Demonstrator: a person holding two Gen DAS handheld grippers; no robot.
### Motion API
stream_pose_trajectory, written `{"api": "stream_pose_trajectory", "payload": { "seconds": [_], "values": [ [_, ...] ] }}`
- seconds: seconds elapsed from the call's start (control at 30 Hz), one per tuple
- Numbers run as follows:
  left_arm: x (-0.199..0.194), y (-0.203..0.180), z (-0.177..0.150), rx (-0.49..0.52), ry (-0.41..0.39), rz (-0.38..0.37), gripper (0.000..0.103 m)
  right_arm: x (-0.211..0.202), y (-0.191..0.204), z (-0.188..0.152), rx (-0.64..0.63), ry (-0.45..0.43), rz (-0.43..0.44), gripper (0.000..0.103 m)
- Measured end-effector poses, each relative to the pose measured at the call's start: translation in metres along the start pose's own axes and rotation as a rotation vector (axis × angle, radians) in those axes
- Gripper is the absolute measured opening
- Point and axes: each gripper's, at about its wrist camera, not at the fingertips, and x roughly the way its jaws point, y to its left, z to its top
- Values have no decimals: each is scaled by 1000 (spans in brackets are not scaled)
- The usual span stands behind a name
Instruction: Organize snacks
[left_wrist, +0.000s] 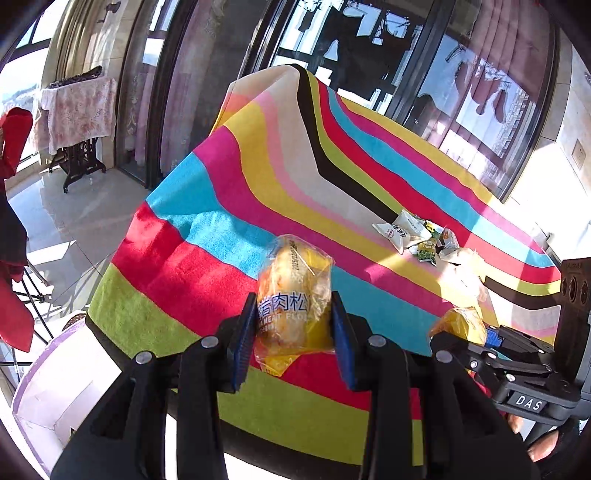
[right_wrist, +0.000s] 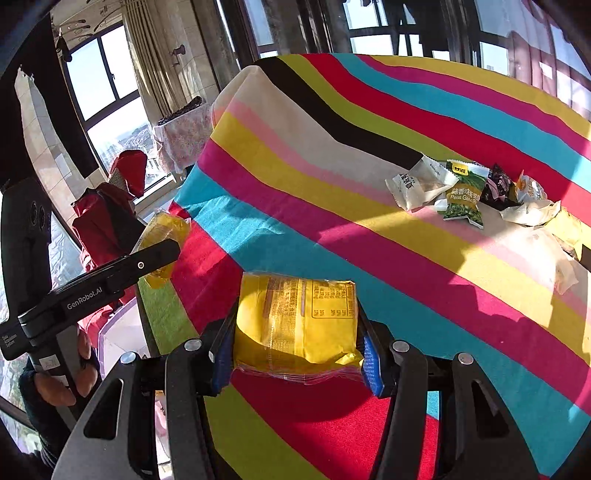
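My left gripper is shut on a clear-and-yellow meat floss bun packet, held upright above the near edge of the striped table. My right gripper is shut on a second yellow bun packet, label side up, above the table's near part. The right gripper also shows in the left wrist view at the right, and the left gripper shows in the right wrist view at the left. A pile of small snack packets lies at the far right of the table, and it also shows in the left wrist view.
A lilac-rimmed white box stands below the table's near left corner. A person in red and a draped side table are at the left. Windows and curtains stand behind the table.
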Motion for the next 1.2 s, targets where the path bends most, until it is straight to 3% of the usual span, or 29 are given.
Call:
{"api": "stream_pose_trajectory", "payload": {
  "seconds": [0.4,0.7,1.0,1.03,1.1,1.13,1.2],
  "values": [
    [-63,63,-45,-22,-4,83,38,23,84,-18,-170,82,104,54],
    [-83,121,-78,-84,64,203,38,35,144,-45,-369,107,144,54],
    [-81,165,-104,-126,156,304,38,51,198,-90,-561,196,212,55],
    [-79,167,-106,-126,165,313,40,54,201,-95,-564,211,228,56],
    [-77,174,-108,-135,182,352,60,60,209,-104,-572,258,275,62],
    [-77,178,-108,-140,190,386,81,62,211,-108,-578,279,296,65],
    [-78,185,-108,-152,189,456,86,60,216,-114,-604,282,310,69]
  ]
}}
